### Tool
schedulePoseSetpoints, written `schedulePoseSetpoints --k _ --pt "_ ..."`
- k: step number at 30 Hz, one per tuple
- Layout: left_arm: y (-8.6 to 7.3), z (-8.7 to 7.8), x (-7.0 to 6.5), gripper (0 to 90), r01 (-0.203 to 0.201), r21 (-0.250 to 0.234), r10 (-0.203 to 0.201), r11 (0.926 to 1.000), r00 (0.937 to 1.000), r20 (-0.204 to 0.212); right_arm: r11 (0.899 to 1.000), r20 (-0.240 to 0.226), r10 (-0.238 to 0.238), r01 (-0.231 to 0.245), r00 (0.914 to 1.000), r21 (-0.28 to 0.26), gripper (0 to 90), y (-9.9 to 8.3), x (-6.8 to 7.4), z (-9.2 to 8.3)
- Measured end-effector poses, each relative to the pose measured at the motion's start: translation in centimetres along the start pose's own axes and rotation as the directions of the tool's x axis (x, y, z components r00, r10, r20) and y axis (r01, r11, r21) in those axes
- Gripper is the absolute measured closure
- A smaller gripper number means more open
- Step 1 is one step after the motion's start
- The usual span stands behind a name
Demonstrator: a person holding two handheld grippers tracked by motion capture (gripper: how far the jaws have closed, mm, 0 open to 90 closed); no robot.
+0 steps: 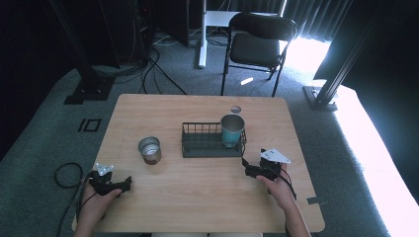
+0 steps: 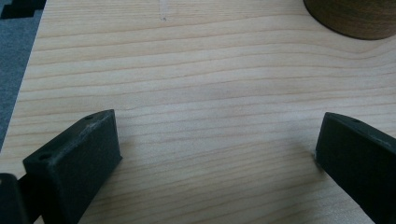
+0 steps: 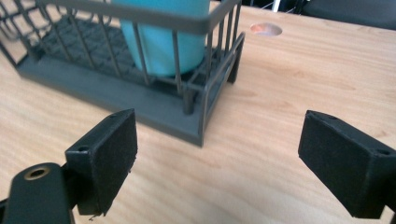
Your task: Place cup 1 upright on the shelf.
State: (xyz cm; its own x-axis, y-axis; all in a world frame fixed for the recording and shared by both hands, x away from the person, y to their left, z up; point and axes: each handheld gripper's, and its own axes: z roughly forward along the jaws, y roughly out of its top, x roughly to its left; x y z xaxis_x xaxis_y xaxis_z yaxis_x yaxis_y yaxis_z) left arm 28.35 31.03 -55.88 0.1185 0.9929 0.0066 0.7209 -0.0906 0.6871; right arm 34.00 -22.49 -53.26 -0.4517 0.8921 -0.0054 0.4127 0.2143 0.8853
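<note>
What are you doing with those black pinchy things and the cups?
A person holds a gripper in each hand at a wooden table. Both are open and hold nothing. The right gripper points at the corner of a wire rack, where a teal cup stands at the right end. The left gripper rests near the table's front left, with a brown cup on the wood ahead of it, outside the rack.
</note>
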Motion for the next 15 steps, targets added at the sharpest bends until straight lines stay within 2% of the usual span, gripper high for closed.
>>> schedulePoseSetpoints --k 6,15 --pt "0.0 0.0 0.0 0.7 0.000 0.000 0.000 1.0000 1.0000 0.000 0.999 0.009 0.030 -0.030 0.9995 0.018 11.5 -1.0 -0.6 -0.7" --pt "0.0 0.0 0.0 0.8 0.000 0.000 0.000 1.0000 1.0000 0.000 0.996 0.037 0.028 -0.031 0.9989 0.079 11.5 -2.6 -1.8 -1.8"
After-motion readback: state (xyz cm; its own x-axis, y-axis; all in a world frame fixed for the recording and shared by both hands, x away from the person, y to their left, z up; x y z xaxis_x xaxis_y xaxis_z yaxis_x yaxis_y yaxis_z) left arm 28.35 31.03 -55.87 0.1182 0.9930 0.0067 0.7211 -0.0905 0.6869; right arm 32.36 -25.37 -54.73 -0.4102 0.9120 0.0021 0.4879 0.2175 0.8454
